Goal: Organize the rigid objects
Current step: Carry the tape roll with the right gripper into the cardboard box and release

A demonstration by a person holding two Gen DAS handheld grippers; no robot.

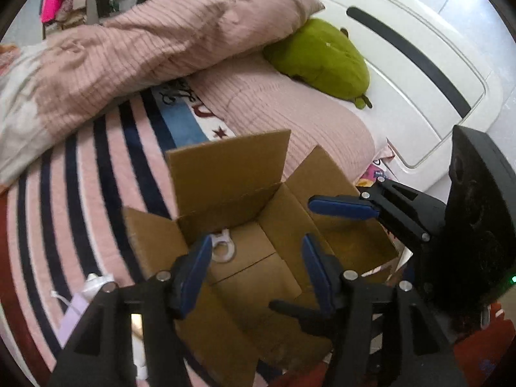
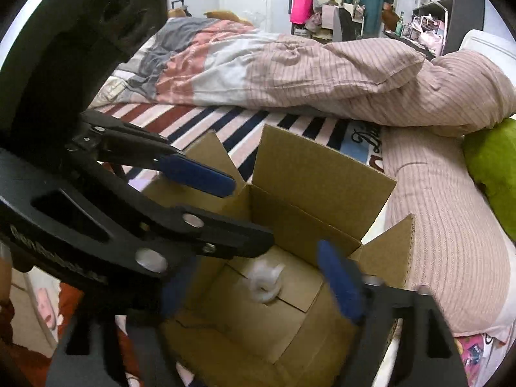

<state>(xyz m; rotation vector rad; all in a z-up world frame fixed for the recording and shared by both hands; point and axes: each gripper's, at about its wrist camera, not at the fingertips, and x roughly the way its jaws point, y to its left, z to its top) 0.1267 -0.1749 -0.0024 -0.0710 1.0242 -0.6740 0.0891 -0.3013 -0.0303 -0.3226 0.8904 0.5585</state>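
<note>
An open cardboard box (image 1: 225,174) stands on the striped bed, also in the right wrist view (image 2: 322,180). A small white ring-shaped plastic piece (image 1: 222,248) lies on the box floor; it shows blurred in the right wrist view (image 2: 266,282). My left gripper (image 1: 258,261) is open and empty, its blue fingers over the box opening. My right gripper (image 2: 254,287) is open and empty, just above the white piece. The right gripper's blue finger (image 1: 342,208) reaches in from the right in the left wrist view.
A pink striped duvet (image 1: 129,61) is piled behind the box. A green plush toy (image 1: 325,58) lies by the white headboard (image 1: 419,74). A white and lilac item (image 1: 87,293) lies left of the box. Shelves and clutter (image 2: 322,9) stand across the room.
</note>
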